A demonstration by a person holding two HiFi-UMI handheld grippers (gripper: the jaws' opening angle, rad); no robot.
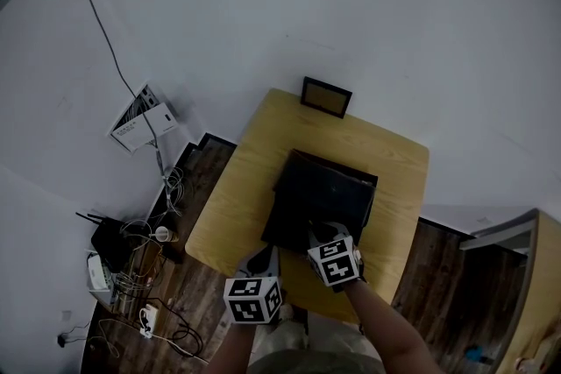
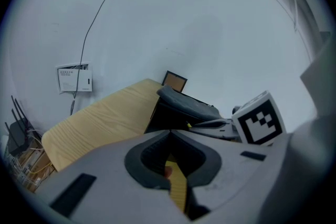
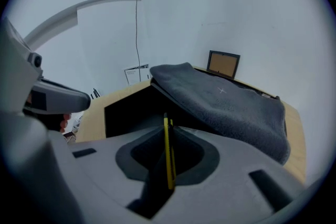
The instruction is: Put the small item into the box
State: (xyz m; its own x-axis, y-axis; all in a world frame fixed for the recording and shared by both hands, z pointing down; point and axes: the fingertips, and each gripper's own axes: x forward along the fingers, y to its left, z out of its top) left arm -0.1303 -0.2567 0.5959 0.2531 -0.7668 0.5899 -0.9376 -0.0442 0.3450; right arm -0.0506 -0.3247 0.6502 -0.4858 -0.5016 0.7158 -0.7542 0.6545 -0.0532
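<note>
Left hand-held gripper hangs off the near left corner of the box, its jaws closed on a small reddish item that sits against the yellow pad. The right hand-held gripper is at the box's near edge, jaws pressed together and empty. A grey felt flap tilts over the box's dark opening. Behind the box on the desk stands a picture frame.

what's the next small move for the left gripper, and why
Probably ease the left hand-held gripper forward toward the box. Its jaws look closed on a reddish small item, and the grey lid looks raised, leaving a dark opening underneath to drop it into.
</note>
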